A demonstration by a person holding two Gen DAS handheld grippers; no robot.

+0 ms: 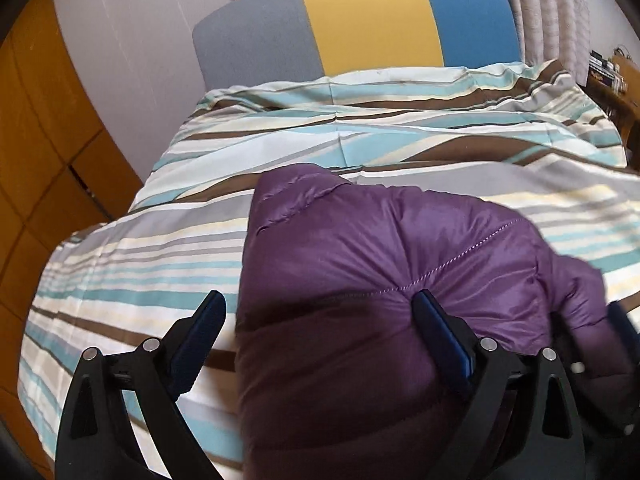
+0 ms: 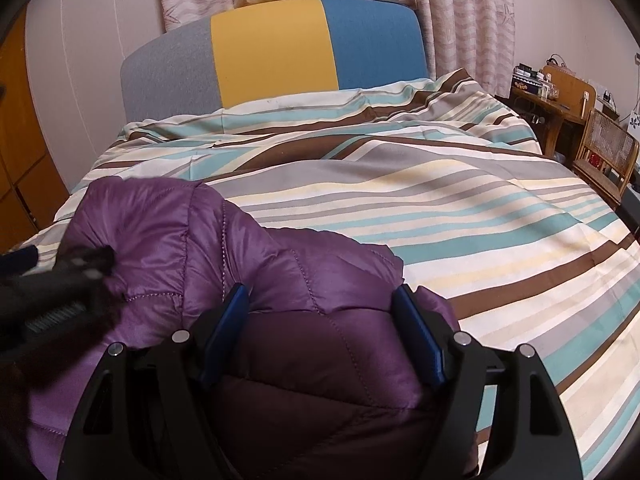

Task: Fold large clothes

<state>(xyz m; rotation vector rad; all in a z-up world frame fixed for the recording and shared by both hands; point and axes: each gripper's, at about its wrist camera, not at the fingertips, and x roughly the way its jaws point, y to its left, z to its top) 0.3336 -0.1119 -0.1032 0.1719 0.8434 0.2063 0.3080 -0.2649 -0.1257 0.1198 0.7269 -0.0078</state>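
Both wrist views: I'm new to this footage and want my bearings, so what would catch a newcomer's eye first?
The purple quilted jacket lies bunched on the near part of the striped bedcover. Behind the bed stands a headboard in grey, yellow and blue panels. The right claw has jacket fabric bulging between its wide blue fingers, while the left claw hangs open at the jacket's left edge.

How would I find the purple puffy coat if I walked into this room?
Look for the bed with the grey, yellow and blue headboard. On its striped cover, near the foot end, lies the coat in a puffy heap. It is the only plain purple thing there, shiny and stitched in squares, while everything under it is striped.
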